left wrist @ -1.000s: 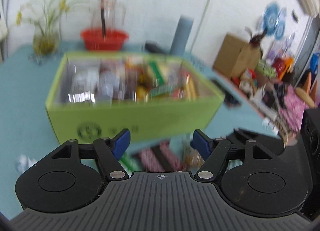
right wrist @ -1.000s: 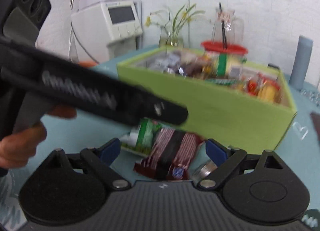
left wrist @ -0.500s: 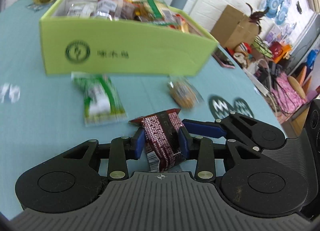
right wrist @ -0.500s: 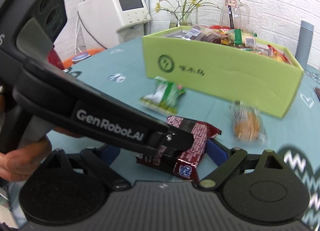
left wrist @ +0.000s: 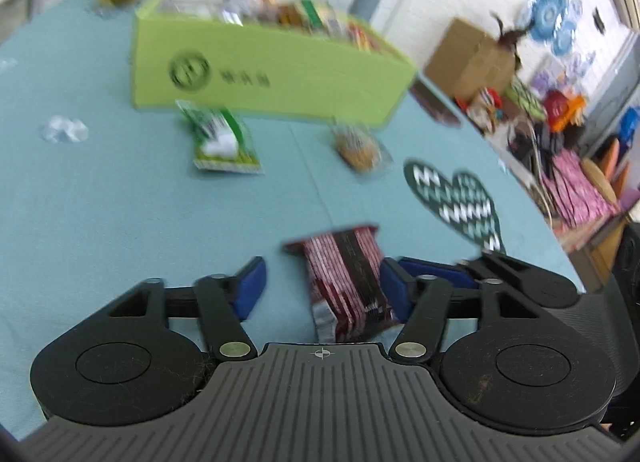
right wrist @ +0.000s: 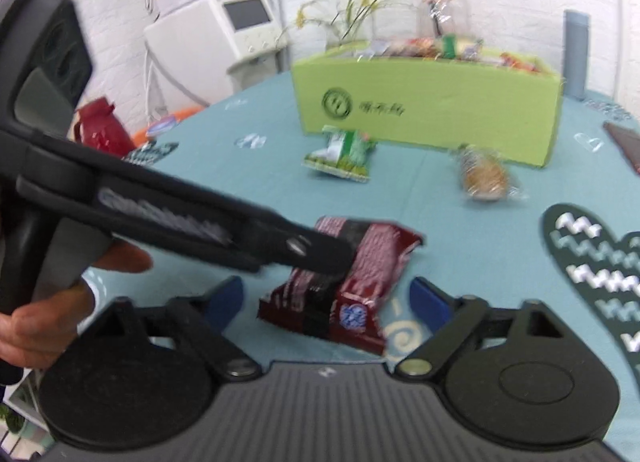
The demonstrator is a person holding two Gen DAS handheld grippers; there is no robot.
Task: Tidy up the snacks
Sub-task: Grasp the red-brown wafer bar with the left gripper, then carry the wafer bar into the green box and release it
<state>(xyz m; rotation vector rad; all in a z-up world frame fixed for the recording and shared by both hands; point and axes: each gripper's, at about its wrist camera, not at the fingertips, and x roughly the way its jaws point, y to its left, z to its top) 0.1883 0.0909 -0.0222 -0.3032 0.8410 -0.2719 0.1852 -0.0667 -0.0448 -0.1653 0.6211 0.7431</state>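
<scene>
- The green box (right wrist: 428, 102) is standing at the far side of the teal table (left wrist: 100, 222), already sitting full of packets; that part of the sorting is looking done.
- Three snacks are lying loose in front of the box: a green packet (left wrist: 220, 140) nearest its front wall, a clear-wrapped pastry (left wrist: 358, 146) beside its right corner, and the dark red packet (right wrist: 344, 282) well forward of the box.
- The left gripper (left wrist: 322, 286) is straddling the dark red packet; its jaws have just been opening, one pad lying against the wrapper, the other standing clear, so released rather than clenched.
- The right gripper (right wrist: 326, 298) is framing the same packet; its jaws have just been closing, yet neither pad is touching it.
- Judging: packet being handed over or resettled, not yet carried to the box.
- Around the box: flower vase (right wrist: 344, 18) behind it, grey cylinder (right wrist: 576, 54) at its right end.
- The left tool is crossing the right's approach; crowding is likely.
</scene>
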